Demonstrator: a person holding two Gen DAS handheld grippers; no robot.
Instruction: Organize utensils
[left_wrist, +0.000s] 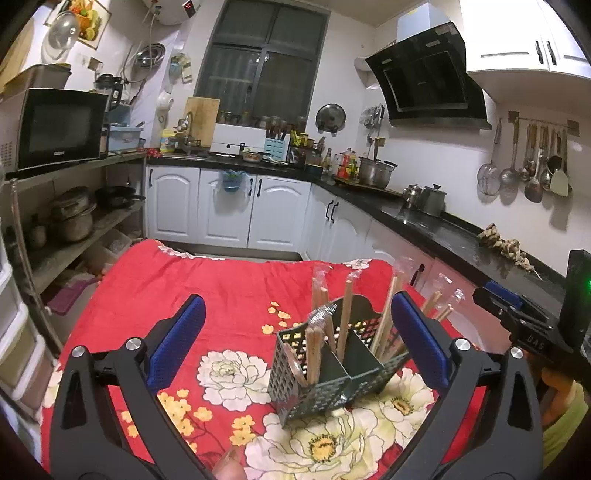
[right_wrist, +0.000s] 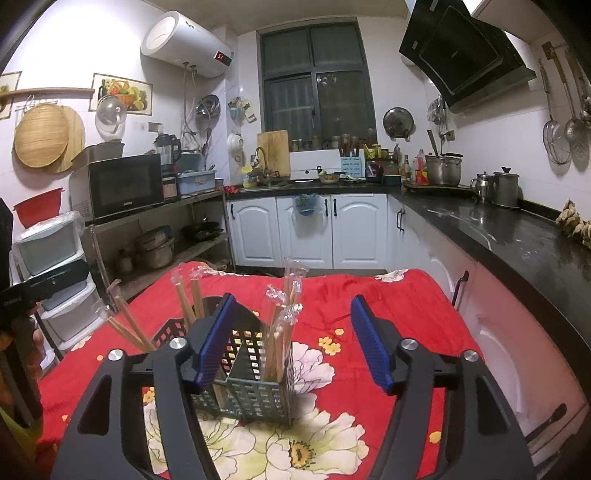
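A dark green perforated utensil holder (left_wrist: 332, 384) with divided compartments stands on the red floral tablecloth (left_wrist: 221, 295). Several plastic-wrapped wooden chopsticks (left_wrist: 347, 314) stand upright or leaning in its compartments. My left gripper (left_wrist: 298, 299) is open, with nothing between its blue pads; the holder sits just ahead, close to the right finger. In the right wrist view the holder (right_wrist: 251, 391) and its chopsticks (right_wrist: 280, 332) stand ahead of my right gripper (right_wrist: 292, 299), partly behind its left finger. That gripper is open too and holds nothing.
A black countertop (right_wrist: 517, 236) over white cabinets runs along the right and the back wall. A shelf rack with a microwave (right_wrist: 122, 184) and pots stands at the left. The cloth-covered table ends at its far edge (left_wrist: 258, 258), with floor beyond.
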